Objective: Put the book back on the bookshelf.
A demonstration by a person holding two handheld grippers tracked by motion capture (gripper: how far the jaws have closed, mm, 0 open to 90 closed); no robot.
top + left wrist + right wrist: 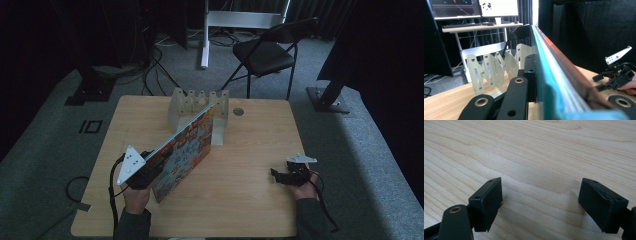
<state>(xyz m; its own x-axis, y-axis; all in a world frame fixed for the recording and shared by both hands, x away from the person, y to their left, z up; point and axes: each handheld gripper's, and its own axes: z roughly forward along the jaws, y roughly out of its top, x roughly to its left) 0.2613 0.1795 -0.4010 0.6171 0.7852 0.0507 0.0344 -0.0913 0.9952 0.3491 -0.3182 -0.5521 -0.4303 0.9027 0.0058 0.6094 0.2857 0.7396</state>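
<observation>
Picture book (187, 147) clamped in left gripper (150, 167), tilted up over the wooden table (250, 145).

Held edge-on between the closed jaws of the left gripper, sloping from near the table's front-left up toward the white slotted rack (197, 105) at the far side, top corner just at the rack's dividers. Colourful cartoon cover facing right; lettering on it too small and dim to read. Left hand (136, 192) under the gripper, forearm coming in from the bottom edge, grey three-cornered plate on top. Right gripper (285, 176) low at the table's right front, well apart from the book, jaws spread wide over bare wood with nothing between them; right hand (306, 187) behind it, resting near the tabletop.
</observation>
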